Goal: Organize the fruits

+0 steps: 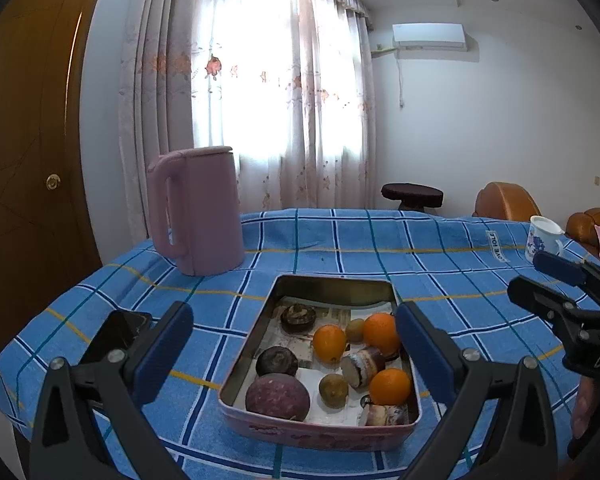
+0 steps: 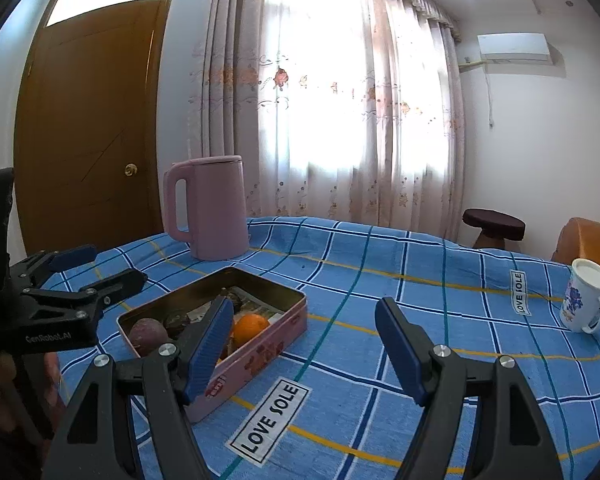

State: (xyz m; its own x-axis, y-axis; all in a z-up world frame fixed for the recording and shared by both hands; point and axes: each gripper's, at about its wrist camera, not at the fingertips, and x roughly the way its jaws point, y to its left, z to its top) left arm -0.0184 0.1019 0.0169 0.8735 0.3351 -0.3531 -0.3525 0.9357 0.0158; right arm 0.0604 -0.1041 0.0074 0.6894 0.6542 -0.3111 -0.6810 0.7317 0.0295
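Observation:
A pink metal tin [image 1: 320, 436] sits on the blue checked tablecloth and holds several fruits: three oranges [image 1: 329, 343], dark purple round fruits [image 1: 278, 397], small greenish ones [image 1: 333, 390] and banded cut pieces [image 1: 362, 364]. My left gripper [image 1: 296, 346] is open and empty, hovering just above the tin's near half. My right gripper [image 2: 304, 342] is open and empty over the cloth to the right of the tin [image 2: 260, 344]. The right gripper also shows at the right edge of the left wrist view [image 1: 556, 284].
A pink kettle [image 1: 196, 212] stands behind the tin to the left. A white floral mug [image 2: 586, 300] stands at the table's right. A dark flat object [image 1: 112, 336] lies left of the tin. A stool [image 2: 494, 226] and orange chairs [image 1: 504, 200] stand beyond the table.

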